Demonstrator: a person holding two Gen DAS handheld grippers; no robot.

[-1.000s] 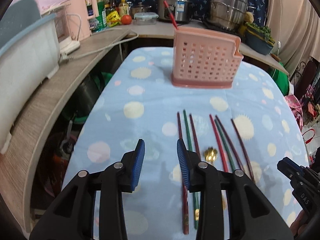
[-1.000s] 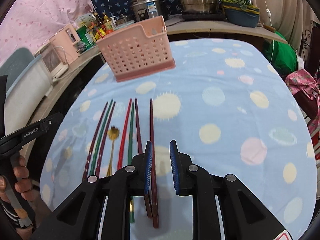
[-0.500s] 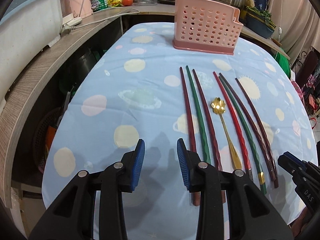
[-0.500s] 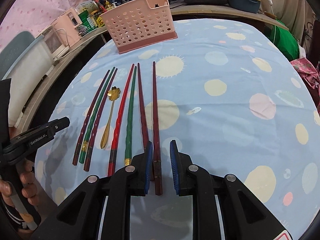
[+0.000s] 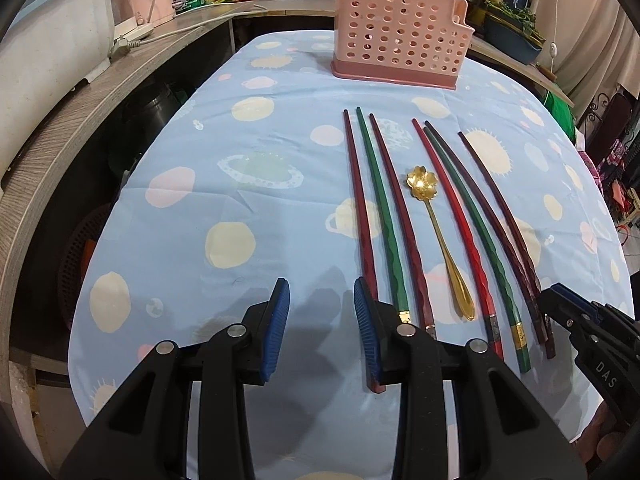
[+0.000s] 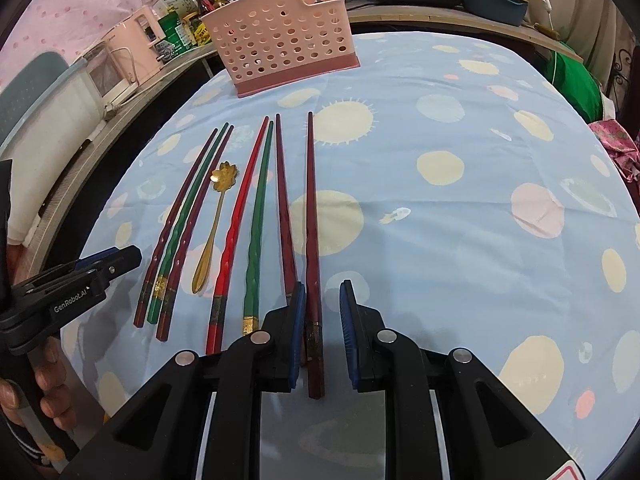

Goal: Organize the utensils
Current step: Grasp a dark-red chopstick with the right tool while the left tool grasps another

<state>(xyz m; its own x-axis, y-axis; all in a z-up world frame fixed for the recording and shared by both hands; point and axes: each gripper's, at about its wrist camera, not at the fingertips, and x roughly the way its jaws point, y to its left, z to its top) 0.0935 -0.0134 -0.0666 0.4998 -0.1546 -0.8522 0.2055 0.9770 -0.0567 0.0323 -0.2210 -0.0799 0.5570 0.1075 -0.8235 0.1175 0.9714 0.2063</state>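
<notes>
1. Seven chopsticks [image 5: 384,216] and one gold spoon [image 5: 436,236] with a flower-shaped bowl lie side by side on the table [image 5: 240,152], which wears a blue cloth with pastel dots. Butt ends point at the near edge, tips toward the far edge.
2. Order from the left edge: dark red, green, dark red, the spoon, bright red, green, then two dark red ones. The last one [image 6: 312,240] lies a little apart from its neighbour.
3. Pink perforated utensil holder [image 5: 400,36] stands upright by the far edge, well apart from the chopstick tips.
4. Right gripper [image 6: 322,320]: jaws narrow but parted, straddling the butt end of that last dark red chopstick. The blue pads aren't squeezing it as far as I can see; there's a gap on the right side.
5. Left gripper [image 5: 320,328]: jaws moderately apart, nothing between them but cloth. Its right finger sits over the butt end of the leftmost dark red chopstick [image 5: 360,216].
6. A hand [image 6: 36,392] grips the left tool's handle at the near left corner.
7. Behind the table a counter [image 5: 120,72] carries pots, bottles and a pink appliance.
</notes>
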